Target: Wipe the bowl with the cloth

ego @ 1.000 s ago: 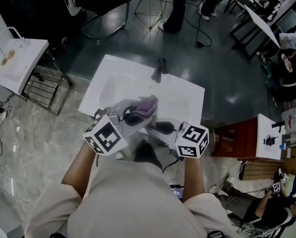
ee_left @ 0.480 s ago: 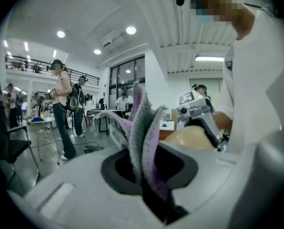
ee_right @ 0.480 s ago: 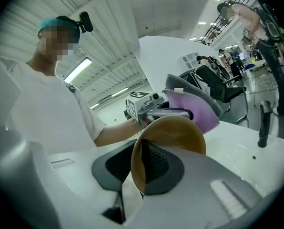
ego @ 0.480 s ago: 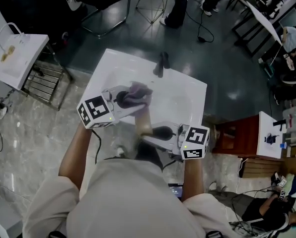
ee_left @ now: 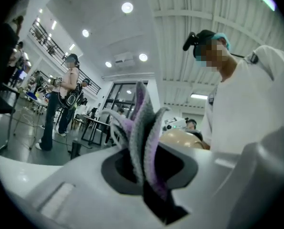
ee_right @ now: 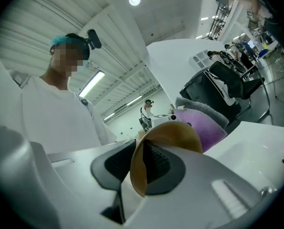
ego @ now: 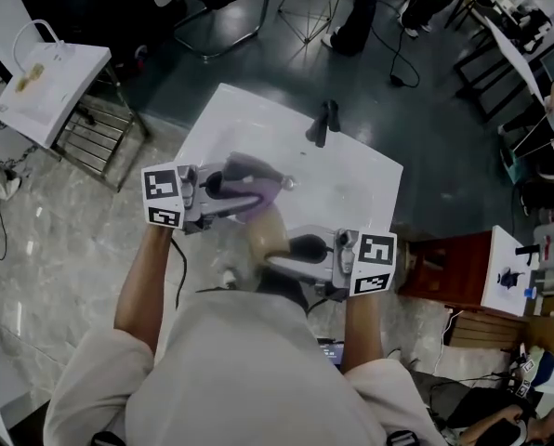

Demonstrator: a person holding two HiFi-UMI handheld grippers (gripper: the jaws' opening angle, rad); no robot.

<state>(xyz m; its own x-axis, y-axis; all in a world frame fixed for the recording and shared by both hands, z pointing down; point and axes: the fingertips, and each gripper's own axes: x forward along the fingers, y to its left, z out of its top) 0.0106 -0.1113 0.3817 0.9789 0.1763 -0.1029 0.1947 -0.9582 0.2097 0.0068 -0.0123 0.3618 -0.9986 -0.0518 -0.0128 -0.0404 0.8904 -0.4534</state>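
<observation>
Head view: the left tongs [ego: 230, 191] reach in from the left over the white table [ego: 351, 179] and pinch a grey and purple cloth [ego: 257, 182]. The cloth lies against the upper side of a tan bowl [ego: 263, 233], which is held tilted in the air above the table's near edge. The right tongs [ego: 279, 260] come in from the right and meet the bowl at its lower side. A dark upright fitting [ego: 325, 122] stands at the table's far edge.

Left gripper view: the left tongs [ee_left: 149, 168] are pressed together on the cloth [ee_left: 141, 128], whose folds stand up out of them. The bowl [ee_left: 180, 138] shows just behind.

Right gripper view: the right tongs [ee_right: 141, 168] have just been opening a little, yet the bowl's [ee_right: 180, 135] rim sits between the pads and they pinch it. The cloth [ee_right: 206, 125] lies against the bowl's far side, with the table [ee_right: 256, 142] beyond.
</observation>
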